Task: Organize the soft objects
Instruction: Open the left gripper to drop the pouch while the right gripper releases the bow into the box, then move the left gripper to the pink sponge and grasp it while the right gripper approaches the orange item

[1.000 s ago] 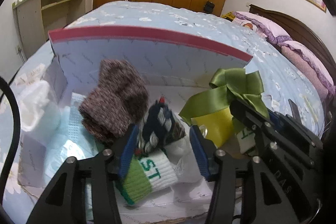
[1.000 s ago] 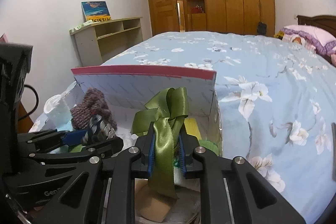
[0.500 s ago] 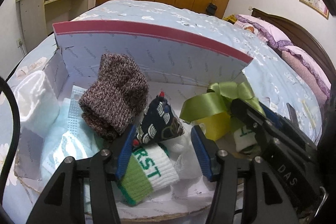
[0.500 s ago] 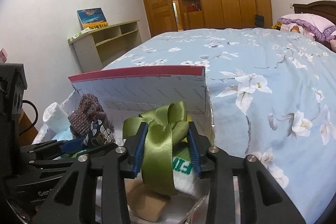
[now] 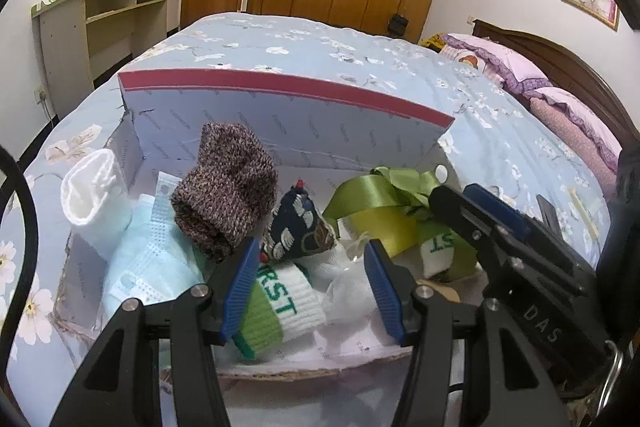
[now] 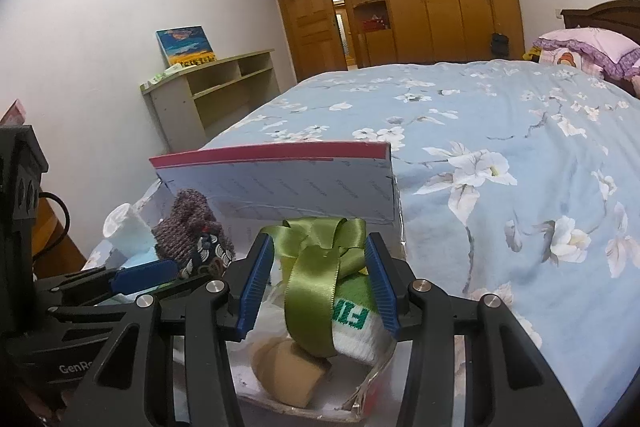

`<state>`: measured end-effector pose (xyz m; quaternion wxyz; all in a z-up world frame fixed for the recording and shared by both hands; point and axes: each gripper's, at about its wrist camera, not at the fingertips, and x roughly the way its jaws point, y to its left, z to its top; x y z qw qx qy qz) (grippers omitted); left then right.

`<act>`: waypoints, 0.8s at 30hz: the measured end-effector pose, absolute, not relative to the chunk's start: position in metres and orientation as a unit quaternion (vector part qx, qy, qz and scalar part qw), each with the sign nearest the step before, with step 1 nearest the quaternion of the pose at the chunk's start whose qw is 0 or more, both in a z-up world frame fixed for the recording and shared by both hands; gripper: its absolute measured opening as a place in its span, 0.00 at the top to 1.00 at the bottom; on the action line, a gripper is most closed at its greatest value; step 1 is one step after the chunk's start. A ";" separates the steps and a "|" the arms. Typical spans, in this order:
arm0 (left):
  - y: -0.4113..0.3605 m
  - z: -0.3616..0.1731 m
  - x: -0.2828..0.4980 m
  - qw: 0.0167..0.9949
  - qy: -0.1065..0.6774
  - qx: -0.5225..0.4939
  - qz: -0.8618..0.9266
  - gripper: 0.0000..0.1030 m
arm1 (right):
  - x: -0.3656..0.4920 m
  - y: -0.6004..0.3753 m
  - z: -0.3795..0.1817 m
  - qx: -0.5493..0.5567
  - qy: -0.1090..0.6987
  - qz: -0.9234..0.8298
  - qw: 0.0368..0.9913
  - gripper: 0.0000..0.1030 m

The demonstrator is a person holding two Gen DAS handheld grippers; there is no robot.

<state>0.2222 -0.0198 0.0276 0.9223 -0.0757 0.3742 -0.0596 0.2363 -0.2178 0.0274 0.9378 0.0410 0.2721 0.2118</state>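
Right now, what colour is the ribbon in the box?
Green ribbon; the right wrist view shows it best.

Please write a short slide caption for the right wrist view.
Right claw opening around a green ribbon bow inside the open box on the bed.

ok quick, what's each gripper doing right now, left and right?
Left gripper: open, holding nothing.
Right gripper: jaws opening, green ribbon lies loose between them, not gripped.

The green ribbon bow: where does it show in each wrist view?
Left wrist: green ribbon bow lies right of centre in the box, just beyond the right gripper.
Right wrist: the bow is low centre, between that gripper's opening jaws, pads apart from it.
Shared landmark: the box's red-edged lid.
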 end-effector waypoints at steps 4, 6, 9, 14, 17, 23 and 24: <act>-0.021 0.034 0.216 0.924 0.370 -0.071 -0.057 0.44 | 0.231 -0.218 0.032 0.037 0.271 0.215 0.938 0.53; -0.021 0.037 0.213 0.925 0.368 -0.072 -0.057 0.44 | 0.227 -0.218 0.036 0.038 0.269 0.219 0.937 0.53; -0.019 0.042 0.206 0.926 0.367 -0.071 -0.056 0.44 | 0.220 -0.218 0.041 0.037 0.267 0.224 0.937 0.53; -0.016 0.050 0.195 0.927 0.366 -0.067 -0.054 0.44 | 0.208 -0.217 0.050 0.028 0.263 0.233 0.936 0.53; -0.015 0.053 0.188 0.926 0.368 -0.067 -0.055 0.44 | 0.198 -0.215 0.056 0.022 0.261 0.245 0.934 0.53; -0.017 0.057 0.173 0.925 0.370 -0.059 -0.059 0.44 | 0.177 -0.210 0.062 0.001 0.260 0.258 0.930 0.52; -0.017 0.058 0.169 0.925 0.371 -0.060 -0.061 0.44 | 0.174 -0.210 0.062 0.001 0.262 0.261 0.929 0.52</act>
